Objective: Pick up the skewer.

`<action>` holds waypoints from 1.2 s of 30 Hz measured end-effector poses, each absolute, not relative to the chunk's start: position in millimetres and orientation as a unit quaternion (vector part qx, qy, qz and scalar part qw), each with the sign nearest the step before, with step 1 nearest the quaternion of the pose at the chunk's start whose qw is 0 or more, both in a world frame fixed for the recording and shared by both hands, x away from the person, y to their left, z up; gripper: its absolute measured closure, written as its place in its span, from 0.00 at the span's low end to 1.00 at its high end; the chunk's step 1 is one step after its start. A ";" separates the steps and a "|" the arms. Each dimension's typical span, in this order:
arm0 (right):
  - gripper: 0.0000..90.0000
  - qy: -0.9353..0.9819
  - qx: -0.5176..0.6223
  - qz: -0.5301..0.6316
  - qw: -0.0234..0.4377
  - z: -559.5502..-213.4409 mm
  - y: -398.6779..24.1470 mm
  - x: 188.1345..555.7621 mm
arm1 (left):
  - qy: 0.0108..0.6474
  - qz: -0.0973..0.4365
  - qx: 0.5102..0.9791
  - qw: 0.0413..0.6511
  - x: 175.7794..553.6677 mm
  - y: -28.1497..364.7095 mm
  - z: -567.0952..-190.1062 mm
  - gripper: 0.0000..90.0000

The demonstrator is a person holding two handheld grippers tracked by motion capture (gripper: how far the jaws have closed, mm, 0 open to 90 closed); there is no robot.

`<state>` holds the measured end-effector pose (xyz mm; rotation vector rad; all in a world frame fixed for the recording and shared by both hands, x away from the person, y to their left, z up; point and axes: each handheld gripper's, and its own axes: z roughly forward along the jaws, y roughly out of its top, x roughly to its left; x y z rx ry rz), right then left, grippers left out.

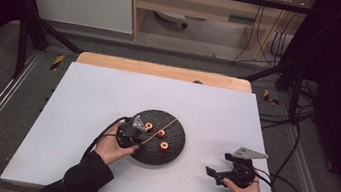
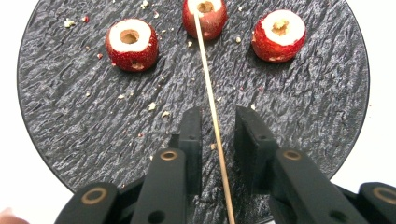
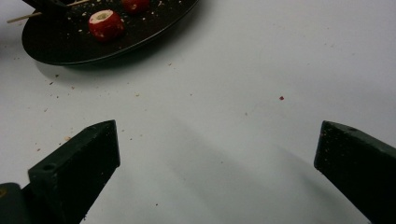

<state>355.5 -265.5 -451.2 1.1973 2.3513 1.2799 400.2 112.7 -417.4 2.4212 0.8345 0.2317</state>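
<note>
- The left gripper hovered low over the near-left part of a round black slate plate that sat on the white bench, a little toward its near edge.
- A thin wooden skewer lay on the plate and ran between the left jaws. The jaws stood narrowly apart, with a small gap showing on each side of the stick, so they were not yet pressing on it.
- In the left gripper view the skewer's long axis ran almost straight away from the gripper, leaning slightly. Its far tip reached the cored hole of the middle hawthorn berry.
- In the high view the skewer lay slantwise across the plate, rising from the left gripper toward the plate's far-right rim.
- Two more cored red berries lay on either side: one to the left and one to the right in the left gripper view.
- To do this step well, I judged the jaws should close squarely on the stick's near part, centred, so it does not roll or slip sideways. Keeping it aligned with the berry's hole would matter, since a thin stick may flex or twist.
- The right gripper rested over bare bench near the near-right corner, its jaws wide open and empty.
</note>
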 end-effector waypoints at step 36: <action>0.01 0.799 0.407 0.431 0.103 -451.2 -265.4 355.3 | 0.308 0.098 0.906 0.274 395.2 116.3 -412.9 0.98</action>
